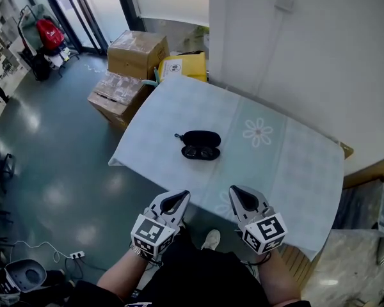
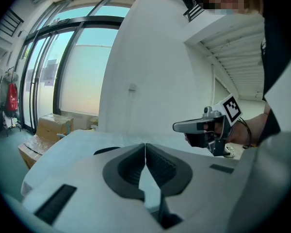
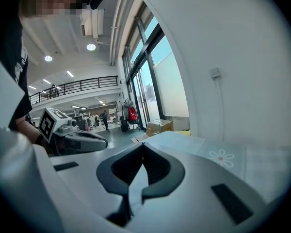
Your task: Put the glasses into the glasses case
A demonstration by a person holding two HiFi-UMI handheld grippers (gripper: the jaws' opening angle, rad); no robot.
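A black glasses case (image 1: 201, 139) lies open in the middle of the pale blue tablecloth (image 1: 288, 165). Dark glasses (image 1: 200, 152) rest at its near half; I cannot tell how deep they sit. My left gripper (image 1: 181, 196) and right gripper (image 1: 234, 191) hover side by side over the near table edge, well short of the case, both pointing at it. In the left gripper view the left gripper (image 2: 145, 145) has its jaws touching with nothing between them, and the case (image 2: 106, 150) shows as a dark sliver. The right gripper (image 3: 143, 144) is likewise shut and empty.
Cardboard boxes (image 1: 136, 53) and a yellow bag (image 1: 183, 66) stand on the floor beyond the table's far left corner. A white wall (image 1: 307, 50) runs along the right side. A power strip (image 1: 77, 255) lies on the floor at lower left.
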